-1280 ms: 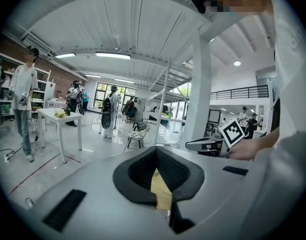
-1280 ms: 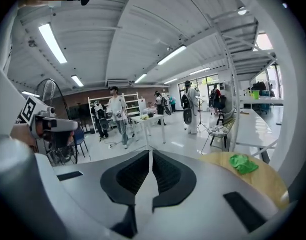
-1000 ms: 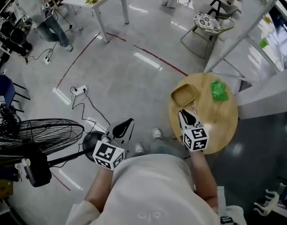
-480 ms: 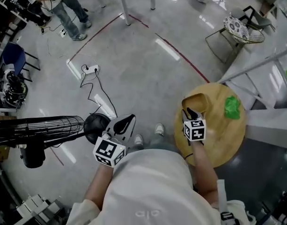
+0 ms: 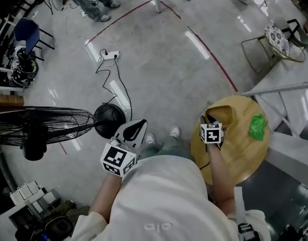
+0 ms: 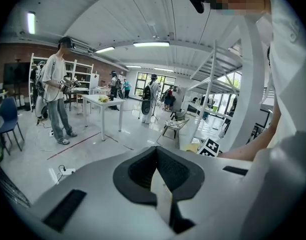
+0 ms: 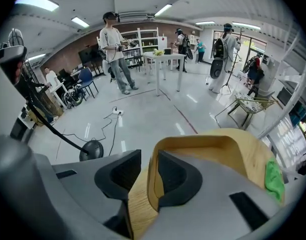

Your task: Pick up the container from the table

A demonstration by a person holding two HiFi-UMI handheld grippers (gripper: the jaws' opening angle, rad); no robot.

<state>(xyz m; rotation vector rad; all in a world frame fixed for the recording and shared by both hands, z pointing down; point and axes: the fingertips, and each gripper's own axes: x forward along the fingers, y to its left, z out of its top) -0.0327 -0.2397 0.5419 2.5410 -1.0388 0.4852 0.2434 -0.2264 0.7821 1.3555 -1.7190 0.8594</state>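
A tan, square wooden container [image 5: 222,112] stands at the near-left edge of a round wooden table [image 5: 244,157]. My right gripper [image 5: 207,119] points steeply down at the container's near wall. In the right gripper view the container [image 7: 212,146] has that wall between the jaws of the right gripper [image 7: 147,159]: one jaw is inside it, the other outside. The jaws are opening and a gap shows beside the wall. My left gripper [image 5: 135,130] hangs over the floor left of the table. In its own view the left gripper [image 6: 156,156] is shut on nothing.
A green crumpled cloth [image 5: 258,127] lies on the table's far right side. A standing fan [image 5: 38,127] with a round base [image 5: 109,119] is on the floor to the left. A white beam [image 5: 289,144] runs past the table's right. A power strip [image 5: 107,55] lies farther off.
My right gripper has come down and forward to the container, and its jaws have opened around the near wall. The left gripper has sunk a little.
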